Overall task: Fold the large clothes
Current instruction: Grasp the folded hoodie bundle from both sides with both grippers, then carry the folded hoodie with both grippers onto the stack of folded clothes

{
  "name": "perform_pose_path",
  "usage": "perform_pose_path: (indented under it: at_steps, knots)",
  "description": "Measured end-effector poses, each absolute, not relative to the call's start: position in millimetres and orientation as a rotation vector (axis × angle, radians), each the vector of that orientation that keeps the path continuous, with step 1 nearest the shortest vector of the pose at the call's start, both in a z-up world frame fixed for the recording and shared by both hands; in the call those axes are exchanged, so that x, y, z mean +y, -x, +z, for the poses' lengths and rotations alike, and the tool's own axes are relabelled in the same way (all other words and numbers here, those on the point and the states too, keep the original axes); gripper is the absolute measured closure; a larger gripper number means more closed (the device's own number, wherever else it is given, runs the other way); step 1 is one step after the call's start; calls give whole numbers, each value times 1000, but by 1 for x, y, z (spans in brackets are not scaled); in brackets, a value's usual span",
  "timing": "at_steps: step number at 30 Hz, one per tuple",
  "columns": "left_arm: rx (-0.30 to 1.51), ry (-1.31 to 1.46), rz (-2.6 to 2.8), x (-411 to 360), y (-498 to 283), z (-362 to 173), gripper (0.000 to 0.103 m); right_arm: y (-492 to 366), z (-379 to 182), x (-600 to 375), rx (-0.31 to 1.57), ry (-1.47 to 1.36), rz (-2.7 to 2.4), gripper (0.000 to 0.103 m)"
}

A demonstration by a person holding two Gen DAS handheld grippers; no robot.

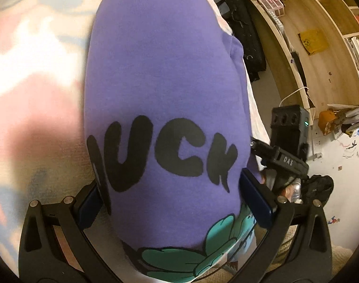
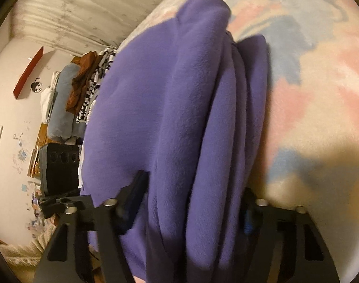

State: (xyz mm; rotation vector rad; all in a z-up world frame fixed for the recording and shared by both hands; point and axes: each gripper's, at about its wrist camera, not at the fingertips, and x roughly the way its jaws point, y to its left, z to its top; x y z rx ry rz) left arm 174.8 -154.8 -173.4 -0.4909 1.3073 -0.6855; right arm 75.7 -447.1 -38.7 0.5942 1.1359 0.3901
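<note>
I see one purple sweatshirt [image 1: 160, 89] and I am holding it with two grippers. It lies folded into a thick bundle on one blanket [image 1: 37, 75] with pink, blue and cream patches. On its top side I read black letters [image 1: 162, 155] and, nearer to me, a green picture [image 1: 174, 259].

My left gripper [image 1: 174, 195] has its two fingers [image 1: 257, 200] set wide, one on each side of the bundle, and both blue pads press on the cloth. My right gripper [image 2: 193, 202] also has the bundle between its two fingers. The left finger [image 2: 134, 188] pushes into the cloth. The other finger is mostly hidden behind the folds, so I cannot see that side well. These fingers stand about half open around the thick cloth.

From the right camera I count about four folded layers [image 2: 229, 122] stacked side by side along the edge of the bundle. That edge faces the open blanket, and there is a lot of free blanket on that side.

On the other side the sweatshirt reaches near the edge of the bed. Past it I see the pale floor [image 1: 332, 165], one wooden shelf unit [image 1: 321, 35] with many boxes and books, and one long black bag [image 1: 245, 35] leaning beside it. From the right camera I see one pile of clothes [image 2: 85, 87] by the wall [image 2: 14, 108].
</note>
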Motion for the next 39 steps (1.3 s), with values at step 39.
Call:
perform_pose_path:
  at_steps: [39]
  knots:
    - [609, 380, -442, 130, -143, 165, 17, -134, 223, -138, 631, -284, 548, 65]
